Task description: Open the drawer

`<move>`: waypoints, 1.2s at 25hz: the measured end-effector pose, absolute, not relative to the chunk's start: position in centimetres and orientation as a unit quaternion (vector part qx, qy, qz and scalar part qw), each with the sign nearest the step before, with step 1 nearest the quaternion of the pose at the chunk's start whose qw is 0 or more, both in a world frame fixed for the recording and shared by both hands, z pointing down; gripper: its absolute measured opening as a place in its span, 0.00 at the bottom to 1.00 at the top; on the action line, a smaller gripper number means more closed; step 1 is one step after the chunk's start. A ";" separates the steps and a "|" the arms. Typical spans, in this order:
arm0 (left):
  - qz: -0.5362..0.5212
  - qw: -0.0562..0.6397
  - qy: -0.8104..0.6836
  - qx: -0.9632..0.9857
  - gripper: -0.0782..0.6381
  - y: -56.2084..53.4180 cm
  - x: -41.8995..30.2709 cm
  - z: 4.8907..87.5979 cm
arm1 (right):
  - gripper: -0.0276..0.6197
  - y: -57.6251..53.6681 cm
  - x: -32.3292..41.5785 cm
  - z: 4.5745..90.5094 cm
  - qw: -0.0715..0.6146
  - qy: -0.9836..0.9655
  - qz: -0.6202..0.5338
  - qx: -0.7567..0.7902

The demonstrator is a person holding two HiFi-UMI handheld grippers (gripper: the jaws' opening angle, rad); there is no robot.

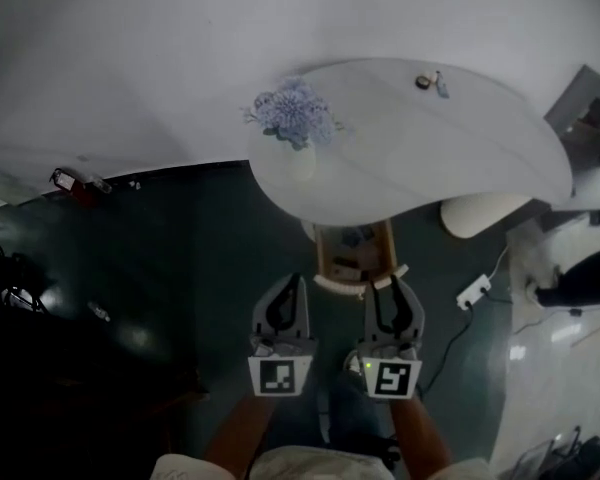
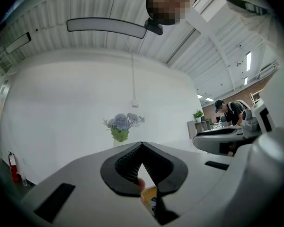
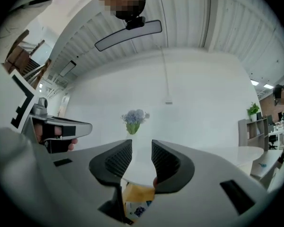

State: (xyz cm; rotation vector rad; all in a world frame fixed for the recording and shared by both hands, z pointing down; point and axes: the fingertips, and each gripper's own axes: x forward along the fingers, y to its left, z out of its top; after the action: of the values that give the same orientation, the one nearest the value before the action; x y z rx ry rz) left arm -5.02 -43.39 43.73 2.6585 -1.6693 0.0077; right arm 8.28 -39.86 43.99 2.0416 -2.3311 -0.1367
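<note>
Small wooden drawer (image 1: 355,251) stands pulled out from under the white oval surface (image 1: 460,158) — contents too blurred to name. Left hand-held gripper (image 1: 296,282) is pressed together at the tips, empty. Right hand-held gripper (image 1: 385,288) is spread, nothing between its jaws — in the head view both show just below the drawer front. Blue flower bunch in a white vase (image 1: 298,118) sits on the surface.

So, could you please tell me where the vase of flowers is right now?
In the head view the vase of flowers stands on the left part of the white table, up and left of the open wooden drawer.
</note>
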 end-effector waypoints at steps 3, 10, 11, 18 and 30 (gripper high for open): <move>-0.010 -0.015 -0.526 0.850 0.10 -43.0 -5.4 40.1 | 0.25 -39.8 7.8 40.0 0.038 -0.758 -0.081 0.646; -0.026 -0.039 -0.507 0.861 0.10 -41.6 -5.0 35.2 | 0.06 -37.5 8.3 33.5 0.011 -0.750 -0.088 0.656; -0.033 -0.034 -0.510 0.859 0.10 -41.3 -5.1 34.6 | 0.05 -37.2 8.3 33.2 0.009 -0.750 -0.086 0.656; -0.041 -0.038 -0.520 0.852 0.10 -40.3 -4.7 32.2 | 0.05 -37.2 8.4 31.7 0.008 -0.756 -0.082 0.649; -0.038 -0.064 -0.519 0.852 0.10 -41.7 -5.3 31.6 | 0.05 -38.6 7.1 30.8 -0.003 -0.760 -0.087 0.644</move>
State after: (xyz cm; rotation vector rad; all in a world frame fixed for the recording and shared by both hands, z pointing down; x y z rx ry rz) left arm -5.25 -41.68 31.60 2.7912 -1.6994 -0.1229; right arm 7.09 -38.61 30.83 2.0285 -2.3916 -0.2747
